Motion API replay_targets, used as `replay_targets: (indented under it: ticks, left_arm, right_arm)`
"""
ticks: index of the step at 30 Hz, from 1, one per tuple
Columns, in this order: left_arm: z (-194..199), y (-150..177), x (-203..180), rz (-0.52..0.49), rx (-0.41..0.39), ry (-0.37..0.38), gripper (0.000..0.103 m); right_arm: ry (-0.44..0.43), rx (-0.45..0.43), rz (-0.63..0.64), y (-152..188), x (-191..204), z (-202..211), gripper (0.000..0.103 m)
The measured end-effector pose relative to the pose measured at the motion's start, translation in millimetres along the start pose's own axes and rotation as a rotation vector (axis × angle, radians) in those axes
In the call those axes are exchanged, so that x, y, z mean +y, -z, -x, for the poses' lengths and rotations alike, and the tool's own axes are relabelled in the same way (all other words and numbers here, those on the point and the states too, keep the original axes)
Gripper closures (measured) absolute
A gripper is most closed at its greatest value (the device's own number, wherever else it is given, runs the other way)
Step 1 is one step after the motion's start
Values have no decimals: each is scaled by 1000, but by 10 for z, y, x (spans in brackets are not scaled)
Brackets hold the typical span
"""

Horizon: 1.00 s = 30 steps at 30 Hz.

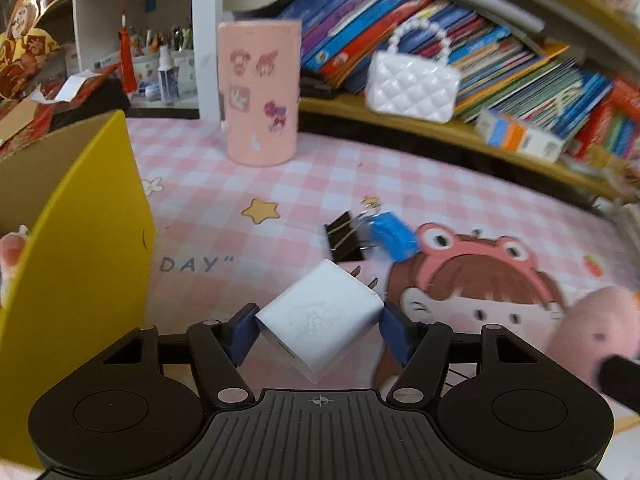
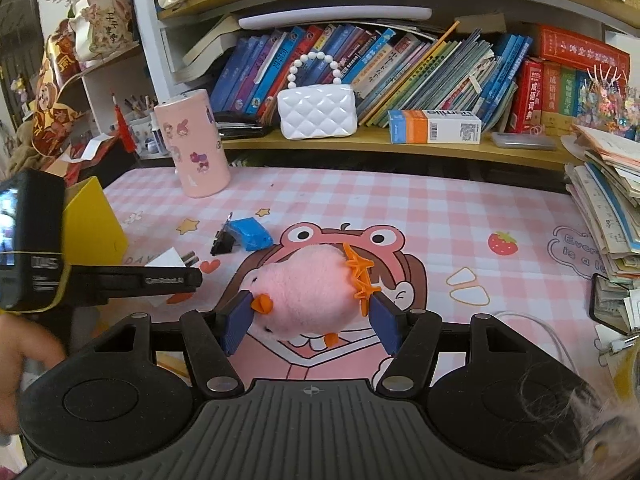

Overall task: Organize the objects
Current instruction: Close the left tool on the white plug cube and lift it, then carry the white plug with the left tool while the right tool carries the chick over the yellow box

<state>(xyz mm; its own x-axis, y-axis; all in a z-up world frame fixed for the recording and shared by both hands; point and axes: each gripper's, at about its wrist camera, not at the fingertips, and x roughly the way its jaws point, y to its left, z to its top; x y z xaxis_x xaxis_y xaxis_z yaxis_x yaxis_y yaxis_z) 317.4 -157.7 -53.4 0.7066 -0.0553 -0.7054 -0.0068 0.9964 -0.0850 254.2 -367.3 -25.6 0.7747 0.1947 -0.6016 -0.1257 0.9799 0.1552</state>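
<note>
At far left I see the yellow box standing on the pink checked desk mat. My left gripper is clamped on the white USB charger plug, just right of that box. My right gripper is clamped on the pink plush duck, held over the mat's frog-hat cartoon.

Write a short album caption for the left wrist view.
Left gripper closed on a white charger plug above the pink checked mat, yellow box alongside.
</note>
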Motion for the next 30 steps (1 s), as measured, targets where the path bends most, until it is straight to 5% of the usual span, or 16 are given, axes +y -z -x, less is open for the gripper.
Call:
replay_targets:
  ticks: [14,30]
  left_arm:
    - [927,299,216,-9,-52,120,38]
    - [1651,944,1034,30,-10,28,38]
  right_arm:
    - [1,15,0,218,412,342,43]
    - [-101,92,38,630,1290,652,43]
